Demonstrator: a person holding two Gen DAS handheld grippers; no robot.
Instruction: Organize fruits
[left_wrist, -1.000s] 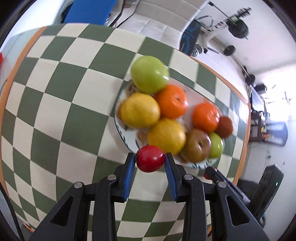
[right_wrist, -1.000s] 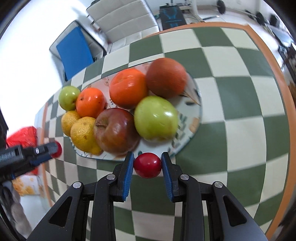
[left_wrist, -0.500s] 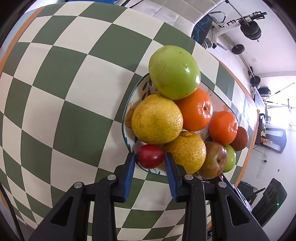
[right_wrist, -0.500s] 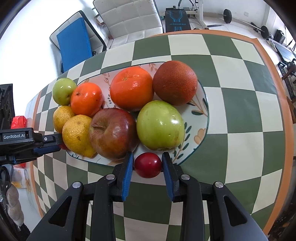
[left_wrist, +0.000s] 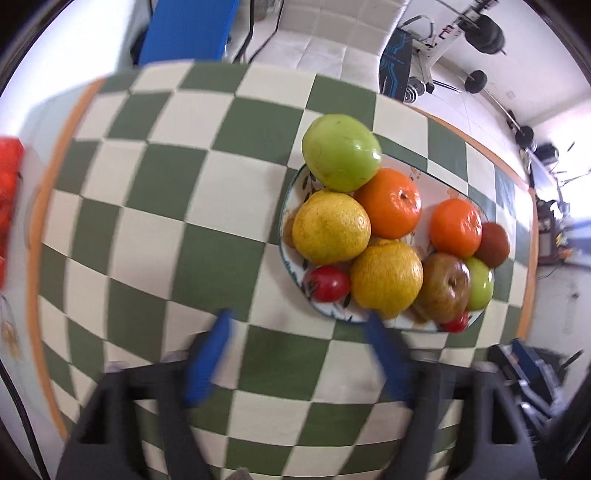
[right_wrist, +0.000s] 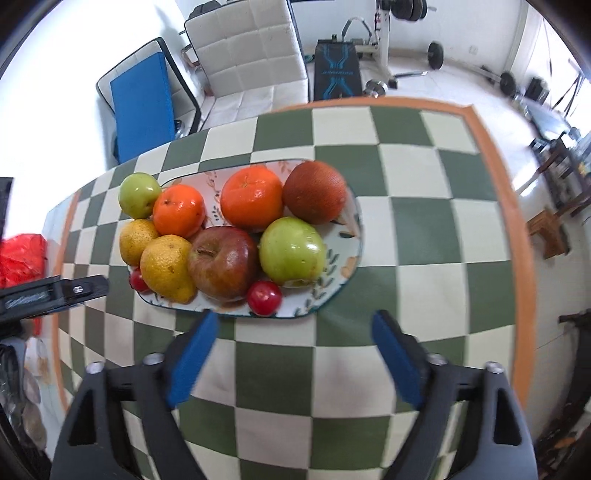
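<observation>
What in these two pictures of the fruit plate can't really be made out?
- Left wrist view: the left gripper fingers are motion-blurred.
- Left wrist view: the red thing at the left edge is cut off and blurred.
- Right wrist view: the small red fruit is half hidden behind a yellow citrus.

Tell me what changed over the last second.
Both hand-held grippers let go: the left dropped its small red fruit at one end of the plate, the right left its red fruit at the near rim. Both now stand open, pulled back. The other fruit stayed put.
</observation>
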